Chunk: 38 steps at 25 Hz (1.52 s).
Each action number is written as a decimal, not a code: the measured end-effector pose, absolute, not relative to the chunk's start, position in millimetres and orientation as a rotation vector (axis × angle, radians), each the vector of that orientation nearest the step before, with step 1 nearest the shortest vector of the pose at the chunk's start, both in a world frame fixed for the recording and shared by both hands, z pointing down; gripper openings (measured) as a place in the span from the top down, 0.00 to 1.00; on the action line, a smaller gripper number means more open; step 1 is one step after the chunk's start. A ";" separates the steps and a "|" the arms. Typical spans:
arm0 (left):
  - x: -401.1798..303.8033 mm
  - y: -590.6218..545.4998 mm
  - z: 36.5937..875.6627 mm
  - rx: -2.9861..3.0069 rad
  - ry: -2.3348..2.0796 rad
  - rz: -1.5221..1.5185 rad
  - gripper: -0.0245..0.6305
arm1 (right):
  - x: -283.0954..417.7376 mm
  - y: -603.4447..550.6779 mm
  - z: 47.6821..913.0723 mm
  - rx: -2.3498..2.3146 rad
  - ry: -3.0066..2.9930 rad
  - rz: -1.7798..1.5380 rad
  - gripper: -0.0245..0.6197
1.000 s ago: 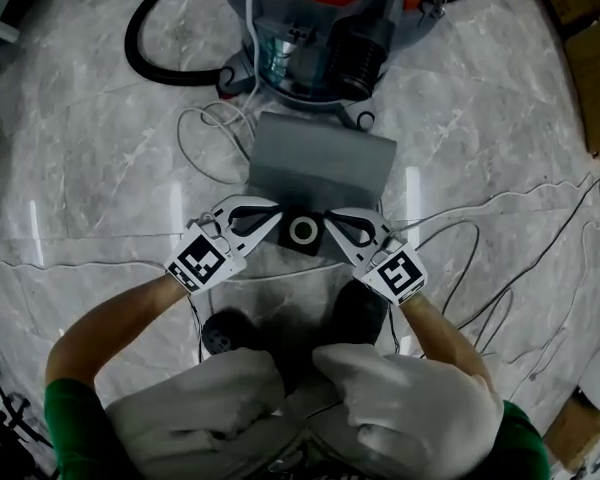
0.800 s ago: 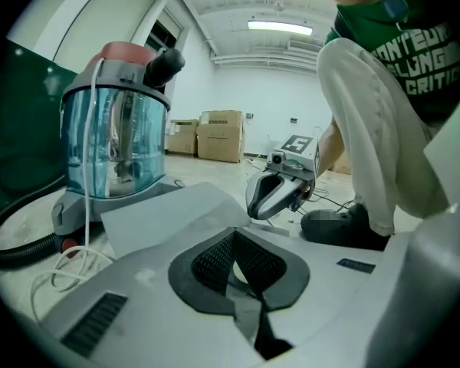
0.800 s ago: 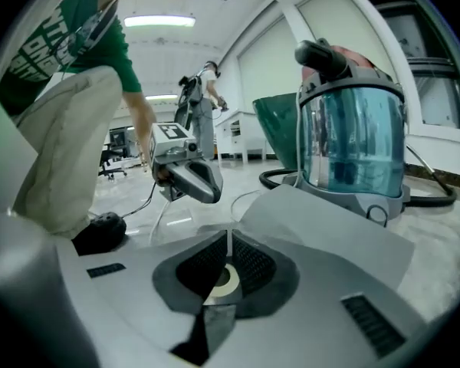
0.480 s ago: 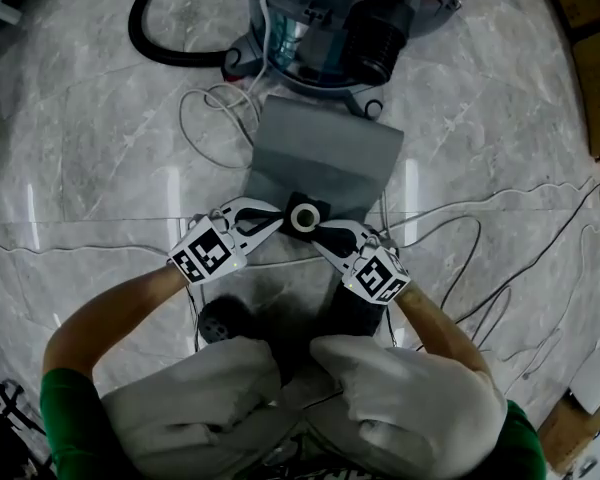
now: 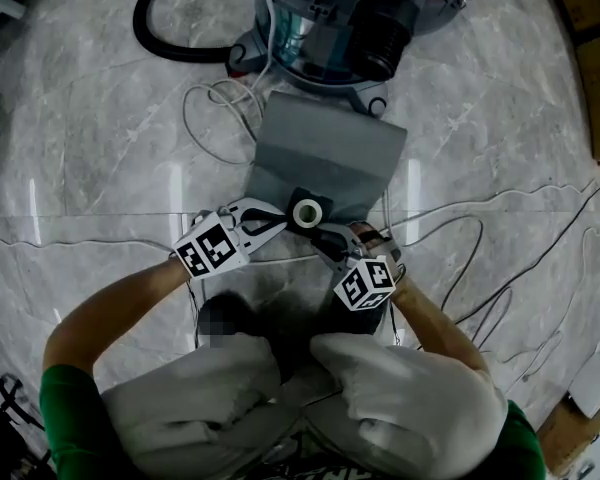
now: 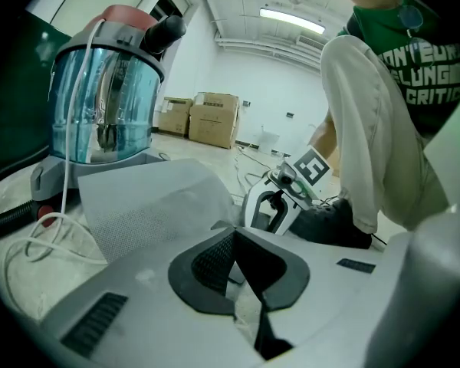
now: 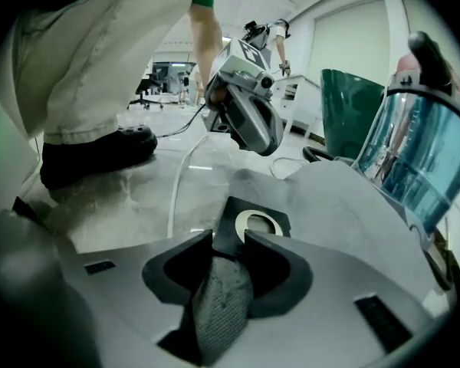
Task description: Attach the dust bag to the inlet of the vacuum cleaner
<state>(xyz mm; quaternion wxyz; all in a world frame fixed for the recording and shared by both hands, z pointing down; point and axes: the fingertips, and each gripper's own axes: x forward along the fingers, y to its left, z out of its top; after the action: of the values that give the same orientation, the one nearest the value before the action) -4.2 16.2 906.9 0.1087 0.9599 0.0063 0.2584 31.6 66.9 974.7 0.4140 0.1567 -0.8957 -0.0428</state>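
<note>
The dust bag [image 5: 325, 158] lies on the floor [image 5: 100, 148] before the vacuum cleaner [image 5: 340, 18].

There are one vacuum [image 5: 330, 23], one dust bag [image 5: 325, 158], one black hose [image 5: 138, 26] and two grippers: left gripper [image 5: 278, 220], right gripper [image 5: 325, 238].

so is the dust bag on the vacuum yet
Not attached: the dust bag lies on the floor before the vacuum cleaner, collar ring facing up.

Bag [image 5: 325, 153] fills the floor [image 5: 480, 118] before the vacuum [image 5: 330, 28]; cords [image 5: 187, 118] loop alongside; the floor farther right lies open.
</note>
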 end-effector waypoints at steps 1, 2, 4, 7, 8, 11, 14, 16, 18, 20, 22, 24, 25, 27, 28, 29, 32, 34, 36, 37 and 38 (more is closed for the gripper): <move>-4.3 16.4 906.8 2.822 0.020 0.763 0.96 | 32.3 63.9 971.6 0.418 -2.254 -0.115 0.76; -4.5 16.4 906.7 2.822 0.020 0.767 0.96 | 33.1 60.9 967.8 0.441 -2.261 -0.116 0.76; -5.3 14.4 906.6 2.827 0.014 0.775 0.96 | 35.3 54.8 959.1 0.486 -2.278 -0.112 0.76; -4.9 5.8 905.3 2.844 -0.010 0.782 0.96 | 39.6 43.5 941.7 0.570 -2.320 -0.071 0.76; -4.1 2.1 904.5 2.849 -0.018 0.783 0.96 | 41.4 39.1 936.1 0.601 -2.335 -0.054 0.76; -0.4 -9.6 902.2 2.865 -0.037 0.788 0.96 | 47.5 26.0 923.0 0.690 -2.372 -0.006 0.76; 3.5 -20.4 900.4 2.878 -0.054 0.791 0.96 | 53.0 13.2 911.3 0.771 -2.392 0.039 0.82; 5.5 -26.2 899.6 2.883 -0.064 0.796 0.96 | 56.6 5.7 907.7 0.808 -2.397 0.066 0.87; 7.2 -30.8 899.5 2.886 -0.066 0.810 0.96 | 59.6 -0.2 906.7 0.829 -2.398 0.089 0.89; 9.4 -34.3 901.1 2.889 -0.053 0.833 0.96 | 61.7 -5.4 907.3 0.838 -2.394 0.102 0.90; 12.1 -36.5 904.0 2.887 -0.034 0.855 0.96 | 62.7 -9.7 908.9 0.838 -2.390 0.110 0.90; 14.5 -36.8 907.1 2.889 -0.015 0.875 0.96 | 62.9 -12.3 910.5 0.833 -2.390 0.121 0.90; 15.5 -36.5 907.9 2.893 -0.007 0.880 0.96 | 63.0 -13.1 911.0 0.832 -2.392 0.127 0.90; 16.6 -36.6 907.9 2.901 0.000 0.882 0.96 | 63.4 -14.5 911.0 0.830 -2.397 0.137 0.90; 17.0 -37.0 907.5 2.907 0.005 0.881 0.96 | 63.6 -15.4 910.5 0.832 -2.399 0.142 0.90; 17.3 -37.4 907.1 2.913 0.012 0.880 0.96 | 64.0 -16.1 910.2 0.834 -2.400 0.146 0.90; 17.6 -38.1 905.6 2.928 0.047 0.876 0.95 | 66.1 -17.7 912.0 0.840 -2.401 0.154 0.90; 16.4 -39.2 905.9 2.923 0.052 0.878 0.95 | 67.1 -19.9 911.7 0.846 -2.404 0.163 0.90; 16.2 -40.6 907.8 2.907 0.047 0.897 0.95 | 67.8 -21.1 912.4 0.846 -2.413 0.166 0.90; 18.1 -41.0 907.7 2.905 0.051 0.902 0.95 | 68.5 -21.1 913.2 0.845 -2.415 0.167 0.90; 20.9 -40.7 907.4 2.909 0.063 0.903 0.95 | 69.1 -21.5 913.2 0.845 -2.416 0.169 0.90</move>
<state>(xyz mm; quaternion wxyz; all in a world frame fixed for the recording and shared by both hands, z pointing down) 20.9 -40.7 907.4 0.0475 0.9538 0.0206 0.2961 69.1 -21.5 913.2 0.2842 0.3160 -0.9030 0.0631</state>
